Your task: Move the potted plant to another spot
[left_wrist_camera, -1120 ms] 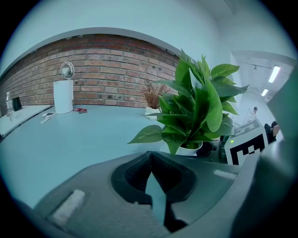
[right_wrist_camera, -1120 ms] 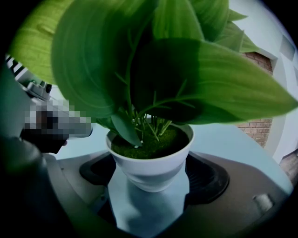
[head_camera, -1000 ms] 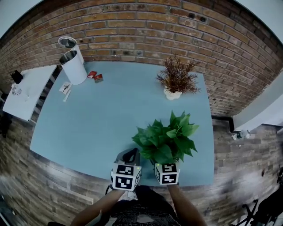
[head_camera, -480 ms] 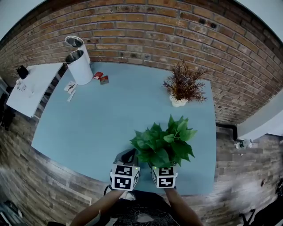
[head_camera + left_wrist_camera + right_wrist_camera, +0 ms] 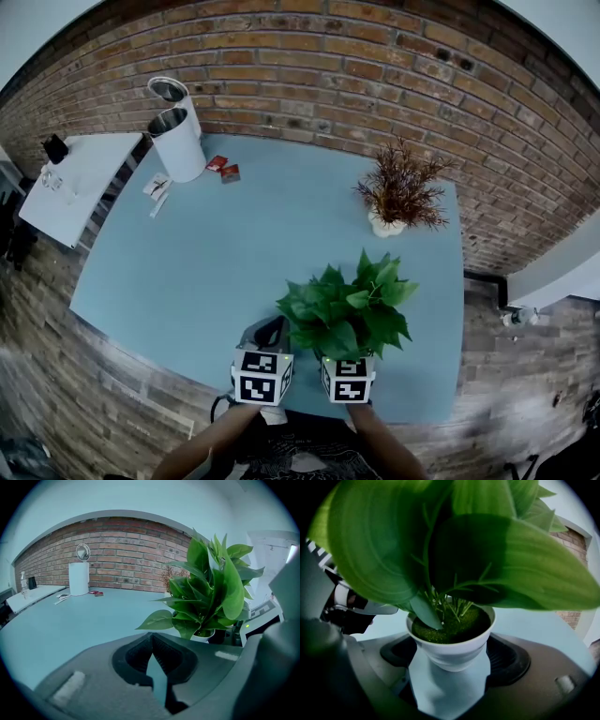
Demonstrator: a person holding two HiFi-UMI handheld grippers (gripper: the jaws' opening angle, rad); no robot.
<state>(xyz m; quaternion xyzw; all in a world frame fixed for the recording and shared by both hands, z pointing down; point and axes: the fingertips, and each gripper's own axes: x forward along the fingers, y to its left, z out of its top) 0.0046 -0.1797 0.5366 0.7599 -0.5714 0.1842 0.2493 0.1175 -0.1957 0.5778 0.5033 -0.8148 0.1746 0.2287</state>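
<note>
Brick wall (image 5: 309, 56) behind, blue tabletop (image 5: 187, 262) in front of it. Landmark is the brown dried plant (image 5: 401, 187), far right on the tabletop and close to the wall.

The green potted plant (image 5: 349, 309) is well to the near side of the brown dried plant and slightly left of it. That puts it by the front edge, right in front of the person.

The right gripper (image 5: 452, 665) has its jaws pressed onto the white pot (image 5: 451, 641), one pad on each side of the tapered body, below the rim. That makes sense: the rim flares, so the pot can't slide down through the pads. The approach is low from the near side because the leaves overhang everything higher up. The pot is upright with the soil level, so nothing spills. I can't tell whether the base is on the tabletop or just off it.

The left gripper (image 5: 151, 641) is pressed together, tips touching, with nothing between them. It is also on the near side of the brown dried plant, further left than the green one, and touches neither leaves nor pot. My read is that one gripper is enough for a light pot, so this one is just out of the way.

Judgement: the grasp is made and the carry is the step in hand. There is plenty of bare tabletop left of the brown dried plant. The white bin (image 5: 178, 141) and small red packets (image 5: 225, 169) sit far left of it by the wall, clear of a mid-table drop spot. The risk is the top-heavy foliage tipping the pot in the pads.
</note>
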